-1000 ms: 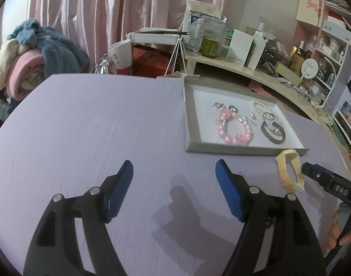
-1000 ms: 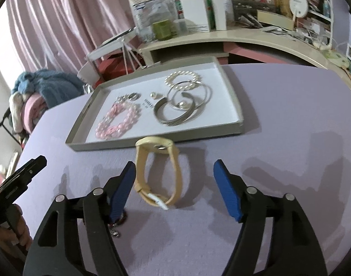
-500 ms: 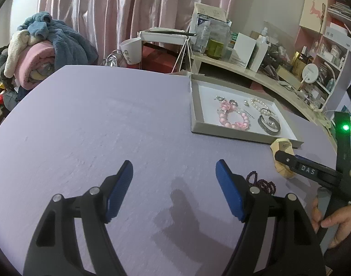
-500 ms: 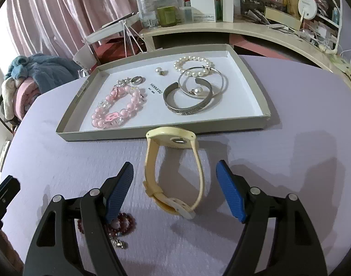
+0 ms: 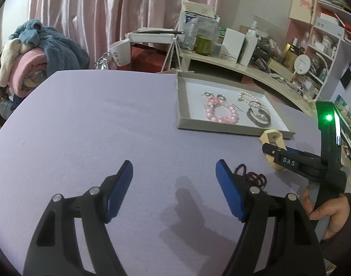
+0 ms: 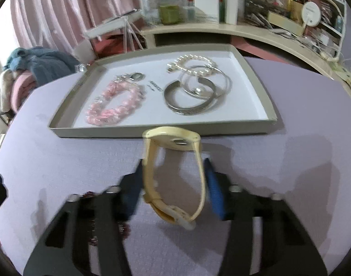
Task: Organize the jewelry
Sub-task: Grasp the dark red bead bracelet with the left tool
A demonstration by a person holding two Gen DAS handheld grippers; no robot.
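A pale yellow watch [image 6: 173, 138] lies on the lilac table [image 6: 301, 138], just in front of the grey tray [image 6: 152, 132]. My right gripper [image 6: 173, 168] is closing around its strap; both blue pads touch the strap's sides. The tray holds a pink bead bracelet [image 6: 113, 108], silver bangles [image 6: 193, 96] and a pearl bracelet [image 6: 193, 62]. In the left wrist view my left gripper [image 5: 174, 172] hovers open over bare table, left of the watch [image 5: 270, 138]. A dark red bead bracelet [image 5: 253, 177] lies beside its right finger.
A person's hand [image 5: 324, 209] holds the right gripper's handle at the right edge. A pile of blankets [image 5: 37, 53] sits beyond the table's left side. A cluttered shelf [image 5: 232, 53] with boxes and bottles runs behind the tray.
My right gripper's jaws have come in from wide apart to the watch strap's sides, and it sank a little. The left gripper drew back from the tray, still open.
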